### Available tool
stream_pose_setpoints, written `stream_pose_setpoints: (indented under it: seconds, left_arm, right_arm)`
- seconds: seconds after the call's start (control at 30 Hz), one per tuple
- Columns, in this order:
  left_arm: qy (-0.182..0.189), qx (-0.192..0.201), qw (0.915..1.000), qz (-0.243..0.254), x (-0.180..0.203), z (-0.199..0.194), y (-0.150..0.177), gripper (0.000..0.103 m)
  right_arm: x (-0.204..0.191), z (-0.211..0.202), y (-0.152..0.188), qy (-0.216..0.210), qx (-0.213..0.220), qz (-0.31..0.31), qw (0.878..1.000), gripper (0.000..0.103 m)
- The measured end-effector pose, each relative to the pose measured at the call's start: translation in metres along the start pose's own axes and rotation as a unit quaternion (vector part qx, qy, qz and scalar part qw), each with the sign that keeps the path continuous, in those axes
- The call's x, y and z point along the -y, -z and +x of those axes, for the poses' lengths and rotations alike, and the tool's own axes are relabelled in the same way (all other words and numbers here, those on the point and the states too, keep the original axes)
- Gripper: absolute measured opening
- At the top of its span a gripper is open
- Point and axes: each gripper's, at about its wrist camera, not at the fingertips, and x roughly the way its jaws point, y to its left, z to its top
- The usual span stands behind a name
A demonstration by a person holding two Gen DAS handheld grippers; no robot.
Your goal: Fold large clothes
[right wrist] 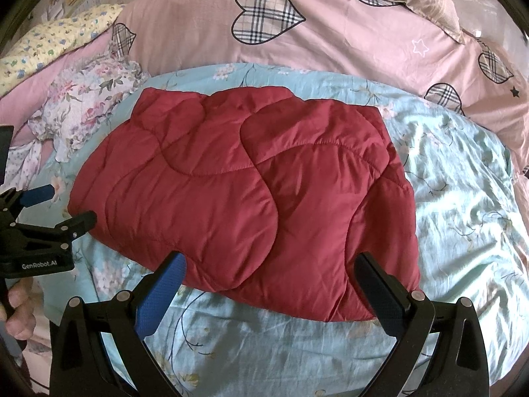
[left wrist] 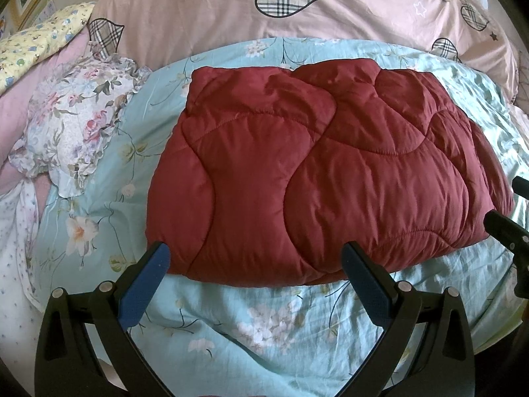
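A dark red quilted padded garment (left wrist: pixel 317 172) lies folded into a thick rectangle on the light blue floral sheet (left wrist: pixel 238 324). It also shows in the right wrist view (right wrist: pixel 244 195). My left gripper (left wrist: pixel 256 254) is open and empty, its fingertips at the garment's near edge. My right gripper (right wrist: pixel 271 264) is open and empty, also at the near edge, further right. The left gripper also shows at the left of the right wrist view (right wrist: pixel 66 205), open beside the garment's left end.
A pink duvet with plaid hearts (left wrist: pixel 231 10) is heaped behind the garment. A frilled floral pillow (left wrist: pixel 76 122) and a yellow patterned pillow (left wrist: pixel 43 43) lie at the left. The blue sheet (right wrist: pixel 463 198) extends to the right of the garment.
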Motion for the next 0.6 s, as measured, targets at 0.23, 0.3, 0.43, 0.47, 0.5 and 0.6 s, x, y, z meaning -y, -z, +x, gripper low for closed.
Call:
stream_pose_setpoints:
  seconds: [0.23, 0.3, 0.43, 0.47, 0.5, 0.6]
  left_arm:
    - [0.0, 0.0, 1.0, -0.003, -0.0004, -0.0011, -0.0015, 0.103]
    - [-0.001, 0.001, 1.0, -0.004, -0.0001, -0.0014, -0.002, 0.103]
    - [-0.002, 0.002, 1.0, -0.006, -0.0001, -0.0015, -0.0014, 0.103]
    - [-0.003, 0.002, 1.0, -0.005, 0.0001, -0.0016, -0.0016, 0.103]
    - [-0.003, 0.003, 1.0, -0.005, 0.0002, -0.0017, -0.0018, 0.103]
    - [-0.002, 0.004, 1.0, -0.006, 0.0008, -0.0021, -0.0018, 0.103]
  right_arm:
    - [0.0003, -0.0011, 0.0002, -0.002, 0.001, 0.002, 1.0, 0.102]
    - [0.0003, -0.0009, 0.0005, -0.002, 0.001, 0.003, 1.0, 0.102]
    - [-0.0001, -0.0013, 0.0002, -0.002, 0.001, 0.003, 1.0, 0.102]
    - [-0.0002, -0.0013, 0.0002, -0.002, 0.001, 0.003, 1.0, 0.102]
    - [0.0, -0.0012, 0.0004, -0.002, 0.001, 0.003, 1.0, 0.102]
    - [-0.0005, -0.0017, 0.0002, -0.002, 0.001, 0.003, 1.0, 0.102]
